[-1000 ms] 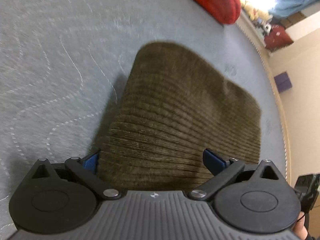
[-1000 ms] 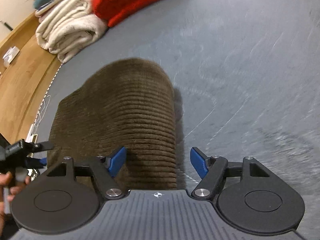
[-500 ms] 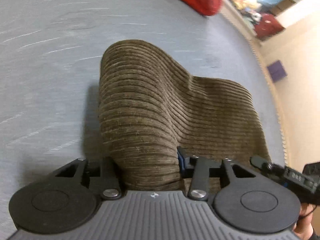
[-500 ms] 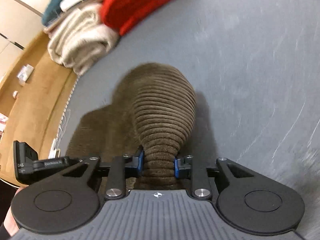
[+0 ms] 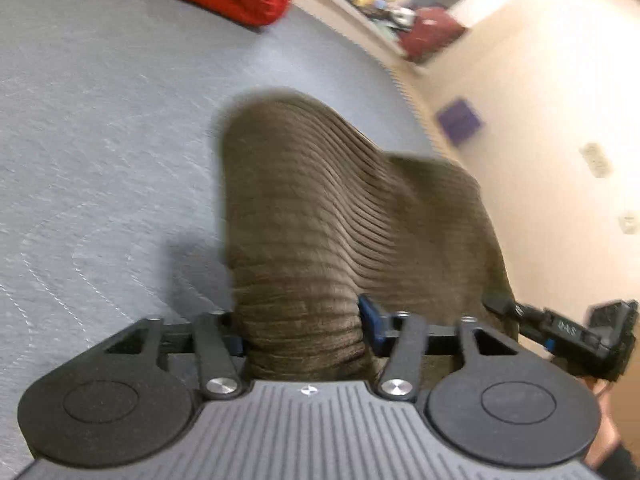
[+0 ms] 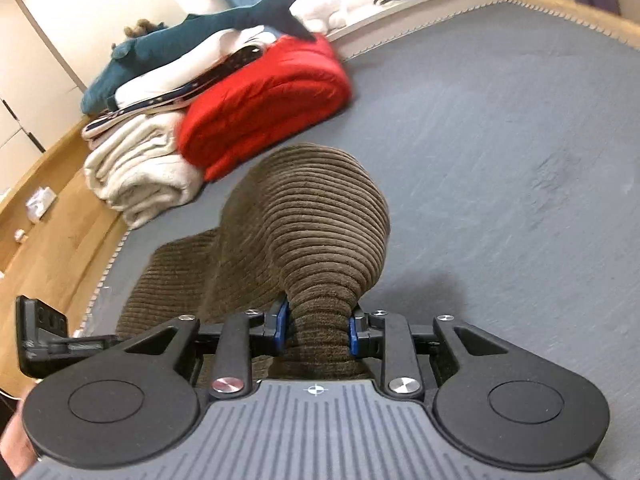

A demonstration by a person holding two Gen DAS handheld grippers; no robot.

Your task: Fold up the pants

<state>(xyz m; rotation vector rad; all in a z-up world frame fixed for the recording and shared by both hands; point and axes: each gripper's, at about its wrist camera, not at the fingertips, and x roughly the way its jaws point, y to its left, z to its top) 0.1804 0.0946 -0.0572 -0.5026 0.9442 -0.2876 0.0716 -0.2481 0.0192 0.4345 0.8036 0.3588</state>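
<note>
The brown corduroy pants (image 5: 320, 216) are lifted off the grey quilted mattress (image 5: 100, 128). My left gripper (image 5: 302, 330) is shut on one bunched corner of the pants. My right gripper (image 6: 318, 330) is shut on the other bunched corner of the pants (image 6: 320, 232). The cloth arches up from each gripper and sags between them. The right gripper shows at the right edge of the left wrist view (image 5: 576, 332); the left gripper shows at the left edge of the right wrist view (image 6: 44, 336).
A red folded blanket (image 6: 264, 104), a cream blanket (image 6: 140, 172) and a blue plush shark (image 6: 192, 36) are stacked at the mattress's far side. The mattress edge (image 5: 412, 92) borders a beige wall. A wooden floor (image 6: 44, 208) lies beyond the other edge.
Both grippers closed on the near edge of the pants, then lifted it. The cloth rose off the mattress and bunched between the jaws. Both views tilted upward.
</note>
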